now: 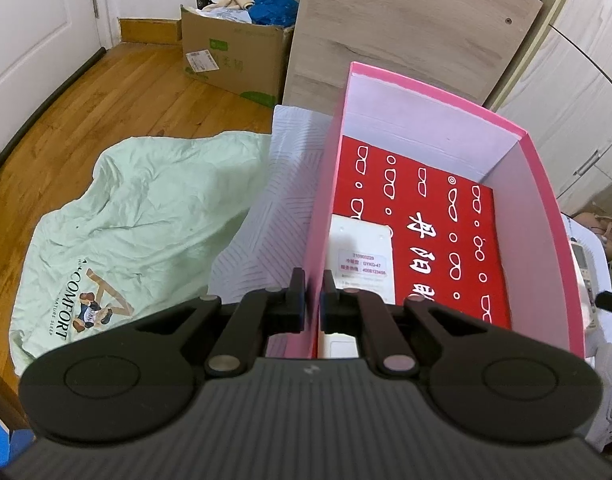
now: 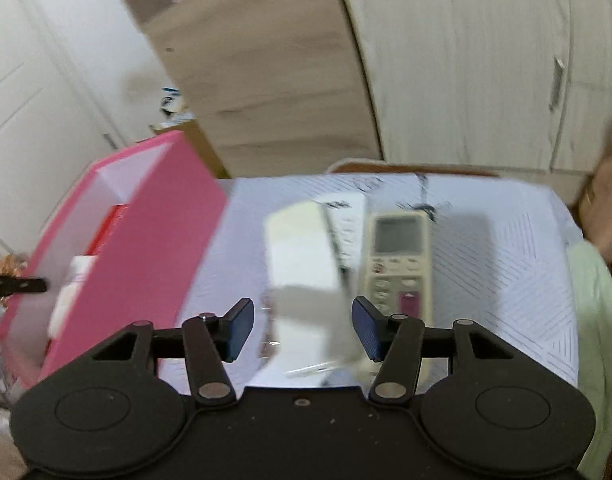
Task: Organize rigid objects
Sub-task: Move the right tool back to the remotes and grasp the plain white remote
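Left gripper (image 1: 314, 300) is clamped on the near left wall of the pink box (image 1: 546, 216), one finger outside the wall and one inside it. On the floor of the box lies a red card (image 1: 438, 216) printed with white glasses shapes and characters, and on top of that, against the gripped wall, a white remote (image 1: 360, 256) lies face down with its label showing. The box rests on a pale striped bedsheet (image 1: 262, 216), with a mint-green quilt (image 1: 146, 208) crumpled to its left and a cardboard carton (image 1: 234, 56) on the wooden floor beyond.

Right gripper (image 2: 303, 330) has its jaws spread wide, holding nothing. Between and just beyond its fingers lies a white rectangular object (image 2: 302, 256), too blurred to identify. Just to the right of that lies a beige air-conditioner remote (image 2: 398, 256), face up with its screen at the far end. The pink box stands to the left, near these items but apart from them.
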Action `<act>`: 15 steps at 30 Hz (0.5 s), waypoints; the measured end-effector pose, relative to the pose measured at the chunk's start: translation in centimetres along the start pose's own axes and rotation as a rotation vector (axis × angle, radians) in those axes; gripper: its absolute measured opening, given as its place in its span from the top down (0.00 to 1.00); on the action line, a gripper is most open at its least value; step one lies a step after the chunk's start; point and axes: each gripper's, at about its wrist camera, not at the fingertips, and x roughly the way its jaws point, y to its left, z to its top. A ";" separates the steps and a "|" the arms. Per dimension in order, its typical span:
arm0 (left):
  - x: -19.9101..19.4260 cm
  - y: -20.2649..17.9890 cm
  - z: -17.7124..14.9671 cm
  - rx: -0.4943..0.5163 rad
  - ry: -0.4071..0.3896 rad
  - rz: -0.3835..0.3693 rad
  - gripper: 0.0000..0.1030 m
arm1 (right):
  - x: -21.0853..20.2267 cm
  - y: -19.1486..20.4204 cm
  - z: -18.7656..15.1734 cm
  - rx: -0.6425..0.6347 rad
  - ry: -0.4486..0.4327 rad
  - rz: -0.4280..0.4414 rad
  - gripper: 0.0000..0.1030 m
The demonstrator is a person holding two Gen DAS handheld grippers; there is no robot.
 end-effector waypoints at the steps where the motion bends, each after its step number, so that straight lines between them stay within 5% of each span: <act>1: 0.0 0.0 0.0 0.001 0.000 0.001 0.94 | 0.3 -0.2 0.1 -0.001 -0.022 0.028 0.42; 15: 0.0 0.1 0.0 -0.012 0.006 -0.008 0.94 | 3.7 0.3 -0.7 -0.194 0.005 0.003 0.38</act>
